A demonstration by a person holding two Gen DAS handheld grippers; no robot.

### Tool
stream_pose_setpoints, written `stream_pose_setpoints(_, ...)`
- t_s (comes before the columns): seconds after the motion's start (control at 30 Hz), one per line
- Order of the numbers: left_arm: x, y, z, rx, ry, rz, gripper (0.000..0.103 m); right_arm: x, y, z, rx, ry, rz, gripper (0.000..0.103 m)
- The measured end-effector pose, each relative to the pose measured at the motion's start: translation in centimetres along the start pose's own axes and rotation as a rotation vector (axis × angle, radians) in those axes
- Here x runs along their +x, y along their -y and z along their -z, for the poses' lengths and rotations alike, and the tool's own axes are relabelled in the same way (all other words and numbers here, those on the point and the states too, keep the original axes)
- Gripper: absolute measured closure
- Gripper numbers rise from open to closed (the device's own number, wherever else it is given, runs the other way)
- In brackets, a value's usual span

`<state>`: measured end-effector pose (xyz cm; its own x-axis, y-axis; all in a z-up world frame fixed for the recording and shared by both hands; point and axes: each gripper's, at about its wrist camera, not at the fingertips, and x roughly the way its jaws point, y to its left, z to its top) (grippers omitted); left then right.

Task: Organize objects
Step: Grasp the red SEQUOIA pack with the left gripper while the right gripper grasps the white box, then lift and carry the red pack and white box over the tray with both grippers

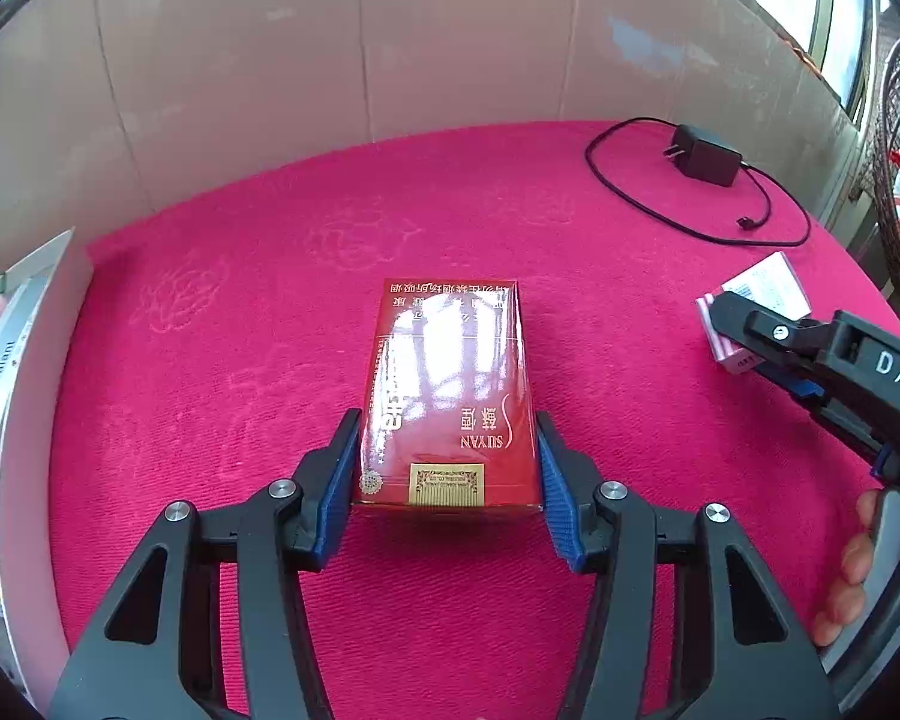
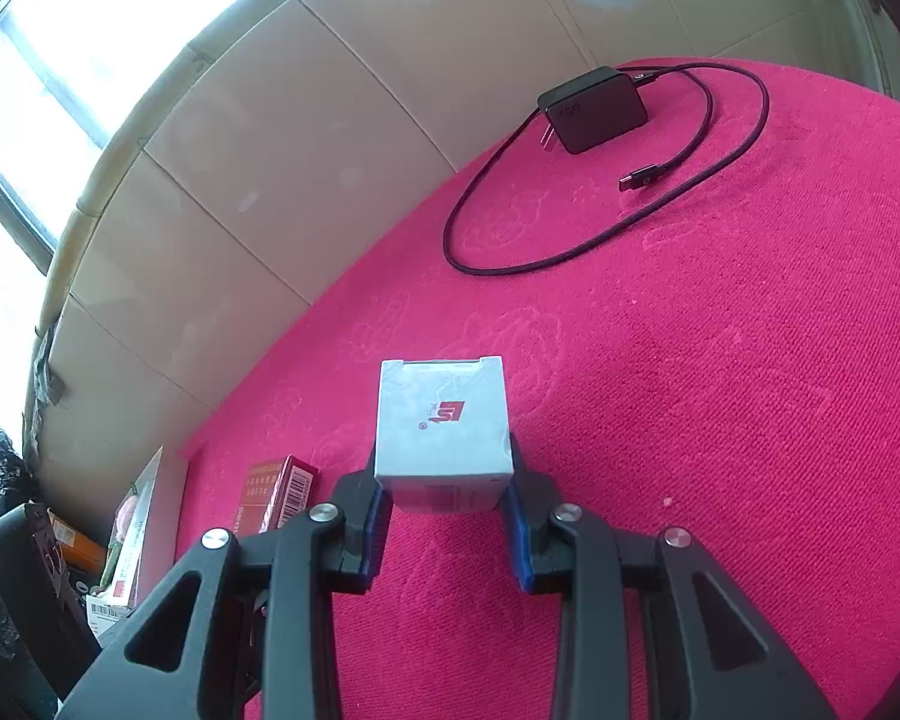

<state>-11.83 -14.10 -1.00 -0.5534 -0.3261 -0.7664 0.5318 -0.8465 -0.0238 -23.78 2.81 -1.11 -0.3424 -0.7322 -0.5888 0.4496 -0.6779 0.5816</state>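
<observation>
The left gripper (image 1: 447, 468) has its blue-padded fingers (image 1: 336, 480) spread about as wide as the red cigarette pack (image 1: 447, 396), one on each long side at the pack's near end; the pads sit against or just beside the sides, and real pressure cannot be told, though the near end seems a little off the cloth with a shadow beneath. The right gripper (image 2: 447, 516) is narrower, its pads pressed onto both sides of a small silver-grey box (image 2: 444, 426), which it holds clear of the surface; in the left wrist view the same box (image 1: 762, 288) shows pink-edged at the right gripper's tip (image 1: 727, 324). The person's right hand (image 1: 852, 570) wraps the handle at the lower right edge. Both tools point across a table under a bright pink embossed cloth (image 1: 270, 360), with the red pack near its middle. A black charger (image 2: 594, 111) with a looped cable (image 2: 570, 255) lies toward the far side, well apart from both boxes. A white-walled box (image 1: 36, 420) stands at the cloth's left edge. Beige panels (image 1: 270, 90) back the table, with windows (image 2: 36, 78) beyond.
</observation>
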Motion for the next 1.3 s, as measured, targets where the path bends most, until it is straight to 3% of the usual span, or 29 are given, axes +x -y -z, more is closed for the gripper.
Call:
stream_pose_setpoints(0.3,-1.1,-2.2,0.4,-0.121,0.054,0.038,0.049,-0.3,-0.3,0.0,-0.012,0.017,-0.021,0.071)
stream_pose_setpoints(0.53,-5.5,-2.5,1.2,-0.086,0.19,0.074,0.049,-1.3,-0.5,-0.1,-0.043,0.052,-0.043,0.071)
stream_pose_setpoints(0.8,-12.4,-4.2,1.9,-0.058,0.338,0.102,0.049,-5.8,-3.5,1.7,-0.131,0.172,-0.062,0.071)
stream_pose_setpoints(1.03,-15.1,-5.9,2.4,-0.079,0.376,0.114,0.049,-9.0,-6.5,3.5,-0.176,0.185,-0.097,0.071)
stream_pose_setpoints(1.3,-17.2,-8.3,3.6,-0.114,0.375,0.091,0.049,-9.8,-10.2,4.7,-0.236,0.179,-0.102,0.071)
